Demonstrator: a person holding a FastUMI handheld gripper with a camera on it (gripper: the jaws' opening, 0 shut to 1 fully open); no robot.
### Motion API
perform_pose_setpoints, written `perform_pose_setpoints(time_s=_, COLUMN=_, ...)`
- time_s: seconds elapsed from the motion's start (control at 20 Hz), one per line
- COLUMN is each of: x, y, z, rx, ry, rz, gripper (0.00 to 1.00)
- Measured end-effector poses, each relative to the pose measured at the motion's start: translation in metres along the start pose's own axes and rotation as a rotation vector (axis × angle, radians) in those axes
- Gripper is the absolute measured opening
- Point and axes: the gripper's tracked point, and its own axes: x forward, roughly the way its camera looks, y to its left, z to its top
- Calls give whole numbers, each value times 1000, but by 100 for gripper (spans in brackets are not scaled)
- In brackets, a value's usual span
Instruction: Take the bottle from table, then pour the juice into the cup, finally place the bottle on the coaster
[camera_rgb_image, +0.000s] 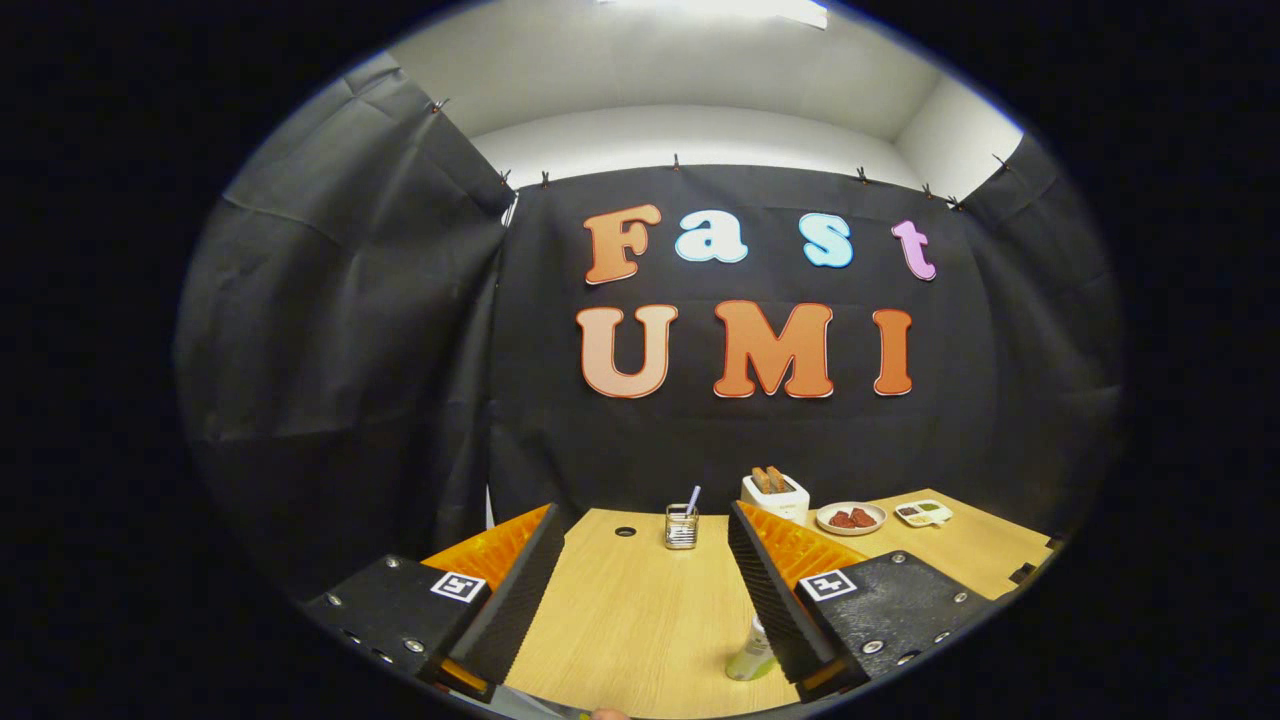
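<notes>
Fingers (770, 590) spread wide at the bottom of my view, nothing pinched between them, with bare tabletop showing in the gap. Each one has a ribbed, ridged inner face and sits on a flat plate with screw heads and a small square marker. The gripper (640, 560) hangs above the table (630, 620), which is pale wood-grain laminate, smooth and matte.

Nearest to me, the bottle (750, 655) stands on the table right against the inner edge of the right finger, which hides part of it. I see a small, pale, yellowish-green body with a lighter top; the rest I cannot make out. It is low between the fingers, off toward the right one, not centred in the gap.

Beyond the fingertips, midway across the table, stands a cup (682, 526): a clear, ribbed glass with a straw (692, 499) leaning out of it. It sits in the open gap, nothing blocking it. Just left of it is a small dark round hole (625, 531) in the tabletop.

Farther right, past the right fingertip, is a white boxy toaster (776, 494) with two brown slices standing in its slots. Beside it is a round shallow plate (851, 518) holding reddish chunks, then a small tray (923, 513) with divided sections of green and dark contents, lying near the table's far right corner.

Behind everything hangs the black cloth wall (400, 350), creased and clipped along its top edge.
</notes>
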Motion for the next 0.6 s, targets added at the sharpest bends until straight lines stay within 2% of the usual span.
perform_pose_setpoints(time_s=0.25, x=3, y=-11, z=-15, rx=-27, ry=29, rz=-25, gripper=98)
perform_pose_setpoints(time_s=0.6, x=11, y=-44, z=-79, rx=-22, ry=145, rz=-85, gripper=98)
